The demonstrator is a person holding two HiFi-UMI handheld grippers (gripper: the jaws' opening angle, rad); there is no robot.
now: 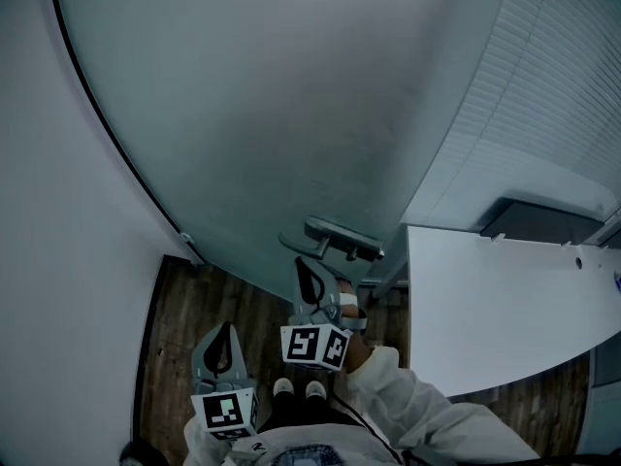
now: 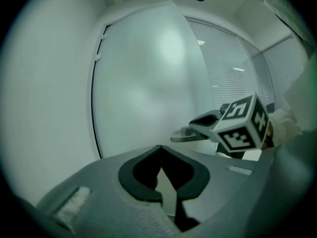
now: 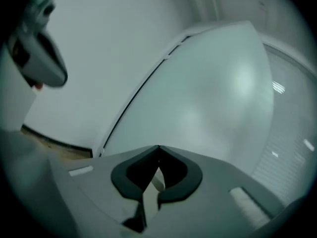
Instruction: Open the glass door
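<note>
The right tool (image 1: 305, 268) and, at 7 o'clock of it, the left tool (image 1: 227, 332) are both seen closed, with nothing between the jaws. The frosted glass door (image 1: 272, 115) fills the head view from 9 to 1 o'clock. A white bench (image 1: 485, 299) lies at 3 o'clock. The door handle (image 1: 342, 236) is found just beside the right tool, at its 1 o'clock.

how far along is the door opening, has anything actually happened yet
Done: little shows; the glass door looks shut, though its far edge is hard to read. In hand: the right gripper, fingers together and empty, is close by the handle; contact is unclear. The left gripper hangs lower, shut, off the door. Left: work the handle and swing the door open.
</note>
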